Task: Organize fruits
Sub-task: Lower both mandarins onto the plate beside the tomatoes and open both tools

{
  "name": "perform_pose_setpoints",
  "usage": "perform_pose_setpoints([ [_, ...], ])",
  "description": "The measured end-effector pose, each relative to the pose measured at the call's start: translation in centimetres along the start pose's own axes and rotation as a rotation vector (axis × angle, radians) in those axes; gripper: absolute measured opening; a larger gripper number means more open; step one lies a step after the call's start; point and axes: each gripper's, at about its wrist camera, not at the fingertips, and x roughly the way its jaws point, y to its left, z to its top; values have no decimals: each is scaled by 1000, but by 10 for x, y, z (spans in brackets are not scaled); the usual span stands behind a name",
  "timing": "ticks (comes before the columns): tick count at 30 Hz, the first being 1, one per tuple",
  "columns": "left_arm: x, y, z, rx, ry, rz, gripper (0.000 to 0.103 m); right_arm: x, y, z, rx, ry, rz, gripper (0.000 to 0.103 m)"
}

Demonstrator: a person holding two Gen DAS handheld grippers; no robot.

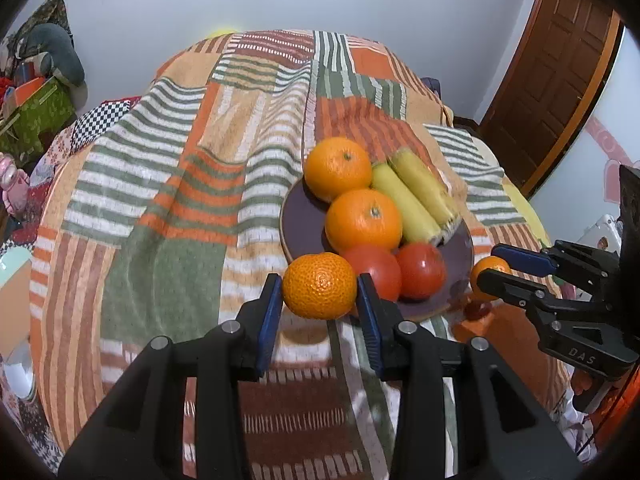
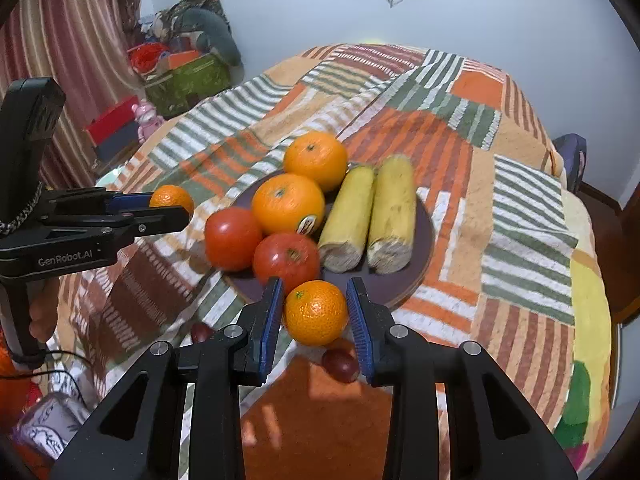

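Left gripper [image 1: 318,286] and right gripper [image 2: 316,312], fingers each pinching a mandarin [image 1: 319,285] [image 2: 316,313] across its widest part near the plate [image 1: 298,216]; light, soft-skinned, easily bruised

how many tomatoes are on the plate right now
2. Both sit at the near edge of the plate: one tomato on the left, the other tomato touching it, beside the corn. None appears hidden.

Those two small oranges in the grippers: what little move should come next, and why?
Probably carry each mandarin over the plate and set it down. The left gripper and right gripper each hold one just off the rim, while the other fruit already sits there.
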Motion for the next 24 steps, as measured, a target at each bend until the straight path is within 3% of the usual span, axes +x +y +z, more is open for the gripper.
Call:
perform_pose_setpoints([
  [7,15,5,17,-13,-4,-9,37,6,-8,9,28,-22,-13,30],
  [24,57,10,27,-22,58,-20,37,32,-17,6,50,34,4,30],
])
